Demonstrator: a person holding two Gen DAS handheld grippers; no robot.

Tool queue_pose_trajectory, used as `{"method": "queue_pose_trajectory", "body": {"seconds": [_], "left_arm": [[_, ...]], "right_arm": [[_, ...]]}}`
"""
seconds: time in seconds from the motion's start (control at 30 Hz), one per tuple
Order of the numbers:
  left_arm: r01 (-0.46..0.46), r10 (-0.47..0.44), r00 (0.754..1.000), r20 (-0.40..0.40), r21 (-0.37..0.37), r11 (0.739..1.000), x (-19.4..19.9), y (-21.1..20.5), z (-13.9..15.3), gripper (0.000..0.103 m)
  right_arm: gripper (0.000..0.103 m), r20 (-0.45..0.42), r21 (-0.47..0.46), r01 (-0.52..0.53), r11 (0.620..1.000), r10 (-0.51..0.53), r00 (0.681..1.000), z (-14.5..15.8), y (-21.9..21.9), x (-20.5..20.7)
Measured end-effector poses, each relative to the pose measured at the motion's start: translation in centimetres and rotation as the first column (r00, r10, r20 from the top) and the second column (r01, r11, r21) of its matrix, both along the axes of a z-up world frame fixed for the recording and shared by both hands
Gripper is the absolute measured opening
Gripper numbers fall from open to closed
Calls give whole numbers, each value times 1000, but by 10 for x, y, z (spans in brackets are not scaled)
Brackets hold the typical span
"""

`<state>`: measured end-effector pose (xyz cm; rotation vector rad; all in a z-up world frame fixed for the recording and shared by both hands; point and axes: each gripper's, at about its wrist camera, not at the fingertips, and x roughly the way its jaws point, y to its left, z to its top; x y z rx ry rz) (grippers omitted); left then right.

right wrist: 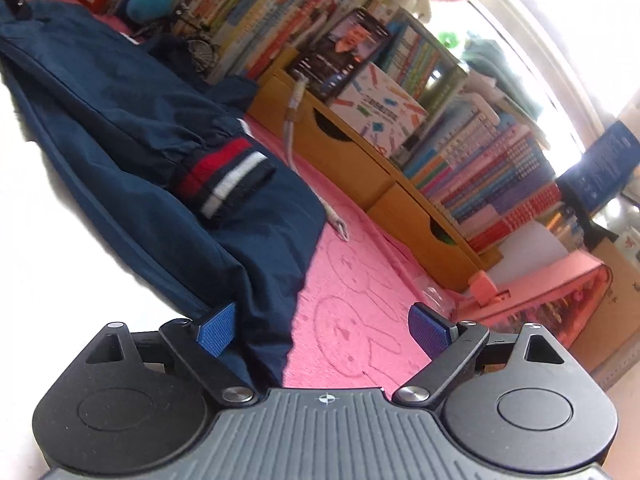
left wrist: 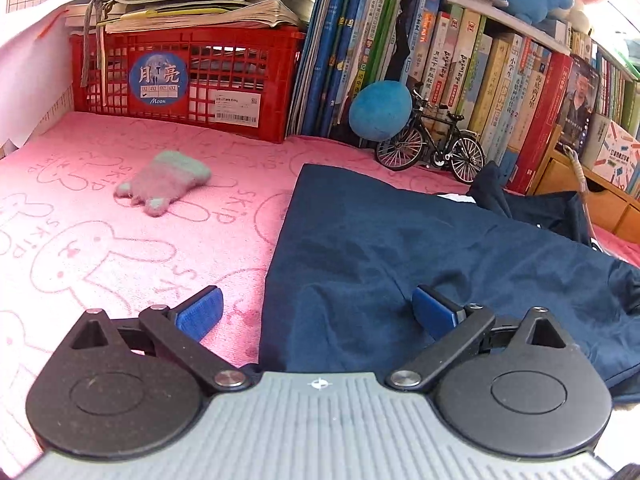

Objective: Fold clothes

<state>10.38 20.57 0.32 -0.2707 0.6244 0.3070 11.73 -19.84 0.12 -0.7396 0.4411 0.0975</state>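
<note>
A navy garment is seen spread over the pink rabbit-print towel that covers the worktop, in front of a row of books and a red crate. In the left wrist view the cloth lies fairly flat, with a straight left edge and some bunching toward the far right. In the right wrist view a sleeve with a red, white and navy striped cuff is laid across the body of the garment, so at least one part appears to be turned inward. The left tool is held with its jaws wide apart and nothing between them; its right pad sits over the navy cloth near the garment's near left corner, its left pad over the towel. The right tool is likewise spread and empty, straddling the garment's near right edge, one pad at the cloth and the other above the towel. Whether either pad touches the fabric cannot be told. The scene is judged to fit either the approach to a grasp at the two near corners or the moment just after a fold has been let go. Should a further fold be wanted, both edges would have to be pinched through all layers and carried evenly, so that the tucked sleeve is not dragged out.
</note>
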Motion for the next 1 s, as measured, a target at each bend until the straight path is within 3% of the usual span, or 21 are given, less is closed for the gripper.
{"method": "queue_pose_trajectory", "body": {"seconds": [0.07,0.17,0.27,0.47,0.7,0.83,0.9,0.93,1.0], "left_arm": [[5,-5,1000,-8,9,1000,1,-1,0,103],[5,-5,1000,-16,16,1000,2,-2,0,103],[5,-5,1000,-23,26,1000,3,-3,-1,103],[3,-2,1000,-29,33,999,3,-3,-2,103],[1,0,999,-32,38,999,4,-5,-3,103],[-19,21,1000,-18,101,995,-1,-15,9,98],[-2,-8,998,58,163,987,-9,-30,32,96],[35,-53,994,99,181,983,-11,-39,45,96],[176,-204,970,132,202,964,-5,-67,68,96]], "right_arm": [[97,-6,30,66,997,-66,998,-2,-18,5],[95,-48,98,111,989,-107,993,5,-29,-1],[95,-188,304,-9,952,69,980,19,-27,-12],[103,-114,226,61,972,-36,993,9,-21,0],[102,-13,137,155,978,-154,988,-4,-13,15],[102,-50,224,206,953,-200,978,-1,-36,7],[93,-26,221,192,956,-191,981,-1,-32,0],[79,-13,220,185,958,-186,982,0,-30,-3],[62,-24,220,143,965,-142,990,1,-24,-6]]}}
